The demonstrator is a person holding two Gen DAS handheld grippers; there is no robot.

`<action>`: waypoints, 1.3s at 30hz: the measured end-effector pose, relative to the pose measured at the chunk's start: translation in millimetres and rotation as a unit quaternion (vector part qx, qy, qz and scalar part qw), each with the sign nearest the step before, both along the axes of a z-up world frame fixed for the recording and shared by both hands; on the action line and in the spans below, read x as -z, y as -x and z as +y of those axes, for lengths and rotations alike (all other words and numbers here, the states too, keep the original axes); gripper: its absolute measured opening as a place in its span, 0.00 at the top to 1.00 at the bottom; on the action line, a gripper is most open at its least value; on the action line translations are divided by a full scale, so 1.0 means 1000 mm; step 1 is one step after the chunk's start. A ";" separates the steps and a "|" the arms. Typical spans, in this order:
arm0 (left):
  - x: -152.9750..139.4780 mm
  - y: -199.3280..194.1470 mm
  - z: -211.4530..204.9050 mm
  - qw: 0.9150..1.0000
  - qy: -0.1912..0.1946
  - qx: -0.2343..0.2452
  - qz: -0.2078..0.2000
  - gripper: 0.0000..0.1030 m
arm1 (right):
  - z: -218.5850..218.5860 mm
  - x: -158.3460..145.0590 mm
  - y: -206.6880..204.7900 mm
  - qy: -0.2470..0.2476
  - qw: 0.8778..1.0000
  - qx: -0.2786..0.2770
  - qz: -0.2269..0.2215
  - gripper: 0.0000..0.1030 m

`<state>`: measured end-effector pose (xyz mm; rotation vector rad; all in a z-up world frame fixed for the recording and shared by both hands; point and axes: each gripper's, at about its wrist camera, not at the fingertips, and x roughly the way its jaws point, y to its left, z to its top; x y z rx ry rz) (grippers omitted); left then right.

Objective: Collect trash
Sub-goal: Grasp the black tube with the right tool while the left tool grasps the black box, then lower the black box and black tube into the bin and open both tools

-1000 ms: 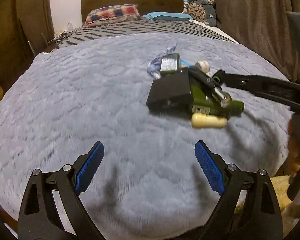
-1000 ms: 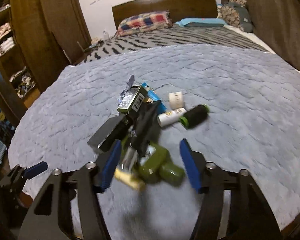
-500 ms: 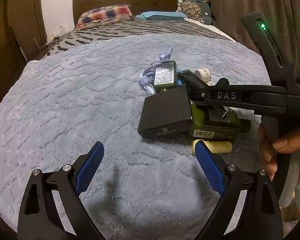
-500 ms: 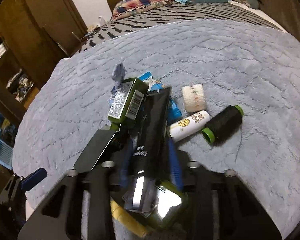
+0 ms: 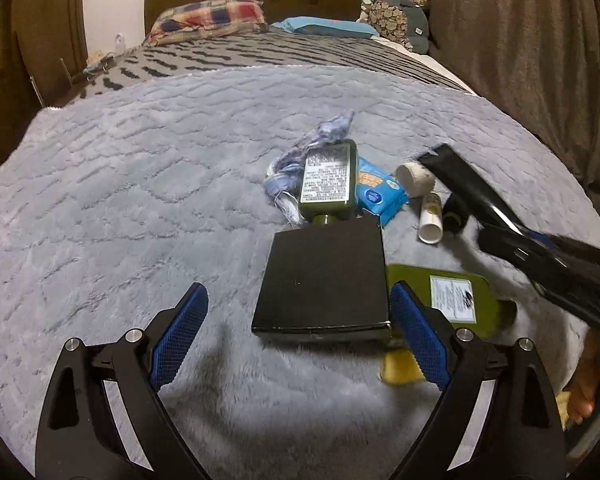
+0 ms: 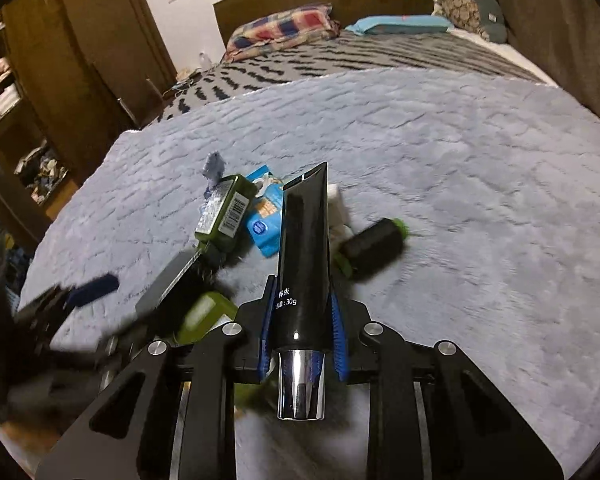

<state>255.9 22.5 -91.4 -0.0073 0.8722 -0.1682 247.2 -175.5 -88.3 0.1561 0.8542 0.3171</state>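
The black tube, glossy plastic with a chrome cap, sits clamped in the right claw, long axis along the fingers, raised above the fluffy grey bed. Left of the tube, the matte black box lies straight ahead of the wide-apart left claw, which is nearer it

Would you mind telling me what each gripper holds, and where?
Right gripper clamps the black tube near its silver cap; left gripper holds nothing.
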 end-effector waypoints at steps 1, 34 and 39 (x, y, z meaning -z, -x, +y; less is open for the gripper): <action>0.003 -0.004 0.000 1.000 0.004 0.001 0.004 0.14 | -0.003 0.000 0.003 0.000 1.000 -0.001 -0.002 0.76; -0.057 0.105 -0.012 0.997 -0.024 0.003 -0.071 0.33 | -0.036 -0.038 0.118 0.015 0.997 0.004 -0.073 0.76; -0.068 0.158 -0.023 0.996 -0.018 0.021 -0.090 0.33 | -0.041 -0.045 0.159 0.008 0.996 0.001 -0.085 0.76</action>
